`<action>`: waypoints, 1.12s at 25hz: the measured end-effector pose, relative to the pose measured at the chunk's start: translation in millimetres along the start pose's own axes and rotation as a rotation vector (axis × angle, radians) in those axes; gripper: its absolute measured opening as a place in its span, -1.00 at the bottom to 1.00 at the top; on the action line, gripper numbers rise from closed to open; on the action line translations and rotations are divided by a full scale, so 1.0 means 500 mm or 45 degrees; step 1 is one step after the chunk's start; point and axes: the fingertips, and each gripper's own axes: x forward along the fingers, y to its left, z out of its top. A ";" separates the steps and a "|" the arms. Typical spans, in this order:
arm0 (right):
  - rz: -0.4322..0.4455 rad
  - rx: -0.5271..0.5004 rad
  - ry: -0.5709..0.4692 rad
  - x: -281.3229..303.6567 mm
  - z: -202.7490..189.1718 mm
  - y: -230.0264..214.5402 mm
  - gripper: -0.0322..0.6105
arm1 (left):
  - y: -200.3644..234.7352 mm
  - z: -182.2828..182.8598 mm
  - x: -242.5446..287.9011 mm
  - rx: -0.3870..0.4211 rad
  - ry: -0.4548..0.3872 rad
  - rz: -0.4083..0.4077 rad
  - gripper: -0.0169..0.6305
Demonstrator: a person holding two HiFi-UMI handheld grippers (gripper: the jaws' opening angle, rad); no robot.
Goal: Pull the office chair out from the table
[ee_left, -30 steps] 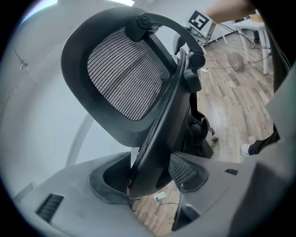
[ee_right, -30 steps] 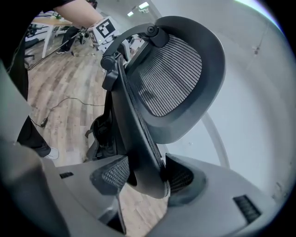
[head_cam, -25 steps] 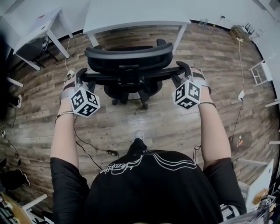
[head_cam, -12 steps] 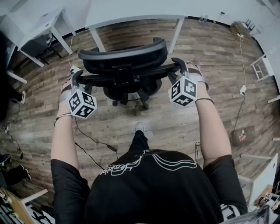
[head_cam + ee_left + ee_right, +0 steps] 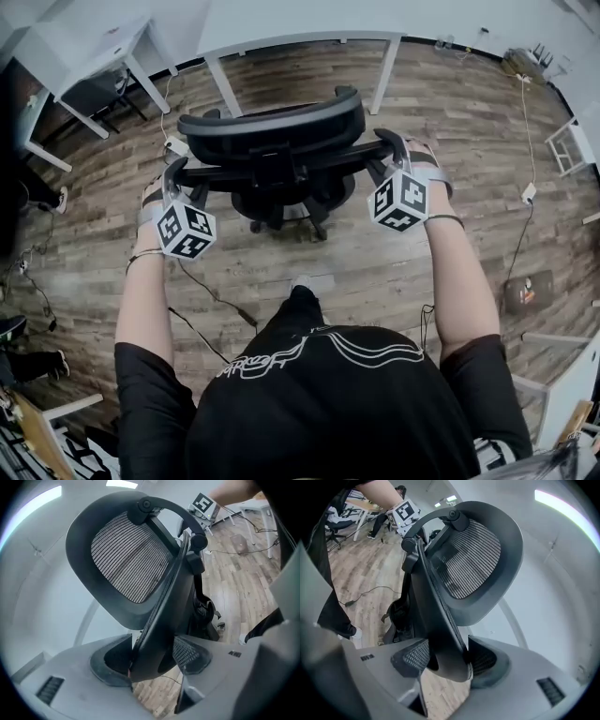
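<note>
The black mesh office chair (image 5: 272, 127) stands on the wood floor just in front of the white table (image 5: 300, 23), its back toward me. My left gripper (image 5: 173, 176) is shut on the left edge of the backrest, and my right gripper (image 5: 394, 152) is shut on the right edge. In the left gripper view the backrest rim (image 5: 159, 620) runs down between the two pads of that gripper (image 5: 150, 660). The right gripper view shows the same: the rim (image 5: 440, 620) is clamped in that gripper (image 5: 445, 660). The chair's base and wheels (image 5: 281, 202) show under the backrest.
A second white table (image 5: 84, 56) stands at the far left. Cables (image 5: 211, 295) trail over the floor beside my foot (image 5: 302, 281). A white rack (image 5: 567, 145) stands at the right. Someone's shoes (image 5: 47, 361) show at the left edge.
The chair has rolled back from under the table edge toward me, with both grippers still shut on its backrest. A strip of bare floor now shows between chair and table.
</note>
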 end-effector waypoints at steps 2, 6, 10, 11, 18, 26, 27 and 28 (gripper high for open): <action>-0.001 0.000 -0.001 -0.008 -0.004 0.001 -0.12 | -0.006 0.004 -0.010 -0.004 -0.016 -0.015 -0.22; -0.045 -0.006 0.012 -0.018 -0.003 0.010 -0.11 | -0.023 0.001 -0.026 -0.019 -0.045 -0.044 -0.20; -0.159 0.029 0.047 -0.062 -0.013 0.014 -0.10 | -0.030 0.008 -0.055 -0.186 -0.164 -0.104 -0.11; -0.162 0.078 0.052 -0.083 -0.020 0.020 -0.10 | -0.029 0.013 -0.067 -0.254 -0.210 -0.121 -0.09; 0.032 0.549 -0.107 -0.235 0.061 0.139 -0.10 | -0.024 -0.003 -0.249 -0.770 -0.509 -0.149 -0.06; 0.219 0.877 -0.371 -0.428 0.287 0.265 -0.18 | -0.098 0.027 -0.509 -1.108 -0.803 -0.395 -0.08; 0.263 0.944 -0.421 -0.457 0.314 0.278 -0.25 | -0.112 0.036 -0.545 -1.108 -0.834 -0.437 -0.11; 0.316 1.004 -0.477 -0.487 0.344 0.292 -0.35 | -0.126 0.043 -0.583 -1.105 -0.865 -0.472 -0.15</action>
